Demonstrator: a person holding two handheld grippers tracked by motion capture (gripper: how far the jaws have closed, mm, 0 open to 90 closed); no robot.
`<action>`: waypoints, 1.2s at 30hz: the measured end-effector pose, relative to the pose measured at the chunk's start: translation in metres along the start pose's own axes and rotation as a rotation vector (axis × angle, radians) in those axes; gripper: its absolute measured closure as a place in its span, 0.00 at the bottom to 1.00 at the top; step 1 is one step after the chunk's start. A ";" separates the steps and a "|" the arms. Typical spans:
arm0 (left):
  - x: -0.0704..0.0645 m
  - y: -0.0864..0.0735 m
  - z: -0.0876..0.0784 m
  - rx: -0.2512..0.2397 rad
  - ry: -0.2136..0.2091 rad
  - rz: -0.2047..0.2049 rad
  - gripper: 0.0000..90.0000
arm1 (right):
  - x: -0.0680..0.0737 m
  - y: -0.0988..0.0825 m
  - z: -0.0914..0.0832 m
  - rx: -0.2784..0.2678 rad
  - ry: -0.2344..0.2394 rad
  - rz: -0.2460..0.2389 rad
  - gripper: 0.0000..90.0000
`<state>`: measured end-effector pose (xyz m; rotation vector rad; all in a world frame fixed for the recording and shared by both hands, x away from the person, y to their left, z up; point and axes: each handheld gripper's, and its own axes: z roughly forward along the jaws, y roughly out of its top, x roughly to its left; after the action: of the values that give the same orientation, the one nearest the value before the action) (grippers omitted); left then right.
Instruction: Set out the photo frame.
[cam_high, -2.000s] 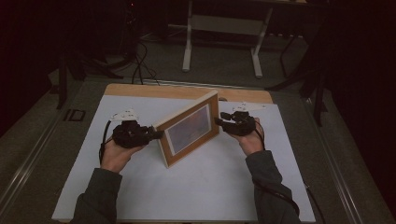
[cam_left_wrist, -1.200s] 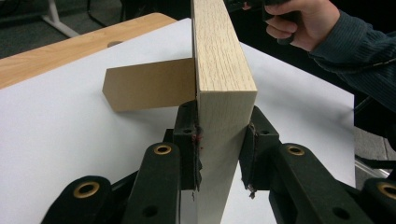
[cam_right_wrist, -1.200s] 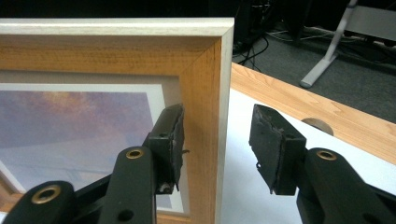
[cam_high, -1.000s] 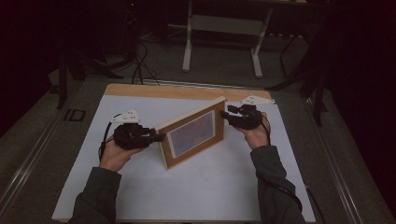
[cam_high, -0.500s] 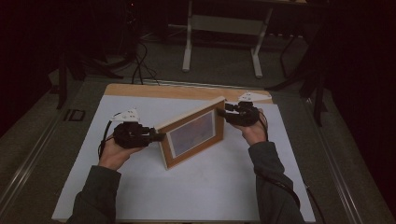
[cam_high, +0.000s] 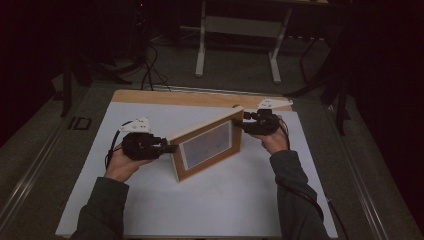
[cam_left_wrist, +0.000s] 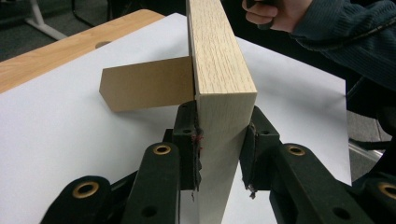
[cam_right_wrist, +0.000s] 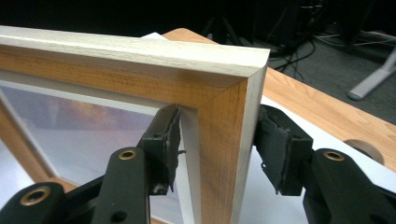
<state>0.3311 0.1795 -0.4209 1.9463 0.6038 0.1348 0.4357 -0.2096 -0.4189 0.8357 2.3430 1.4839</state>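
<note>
A light wooden picture frame (cam_high: 207, 145) stands upright on the white sheet (cam_high: 220, 205), running from near left to far right. My left gripper (cam_high: 167, 146) is shut on its near left edge. In the left gripper view both pads (cam_left_wrist: 187, 140) press the frame (cam_left_wrist: 219, 70) from either side. The frame's brown back stand (cam_left_wrist: 144, 86) sticks out behind it. My right gripper (cam_high: 240, 122) is at the far upper corner. Its jaws have just been opening, and in the right gripper view the frame's corner (cam_right_wrist: 140, 60) sits between them with a gap at the right pad (cam_right_wrist: 278, 149).
The wooden tabletop (cam_high: 175, 97) shows beyond the sheet, with a round hole (cam_right_wrist: 359, 149) near the right gripper. Past the table stand a white-legged desk frame (cam_high: 237, 30) and floor cables (cam_high: 150, 65). A metal rail (cam_high: 35, 155) runs along the left.
The frame's far end has swung right and away with my right gripper since two seconds ago. Both hands have held still for the last second.
</note>
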 end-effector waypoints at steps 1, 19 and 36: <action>0.000 0.000 0.000 0.001 -0.003 0.006 0.80 | -0.001 0.000 0.000 -0.002 0.011 -0.001 0.55; 0.005 0.000 -0.001 0.000 0.040 -0.016 0.79 | 0.000 -0.004 0.000 0.004 0.049 -0.026 0.54; 0.007 0.005 0.008 -0.033 0.225 -0.077 0.76 | 0.001 -0.007 -0.008 0.006 0.017 -0.015 0.65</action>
<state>0.3412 0.1749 -0.4215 1.8871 0.8181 0.3161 0.4290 -0.2168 -0.4213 0.8082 2.3614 1.4847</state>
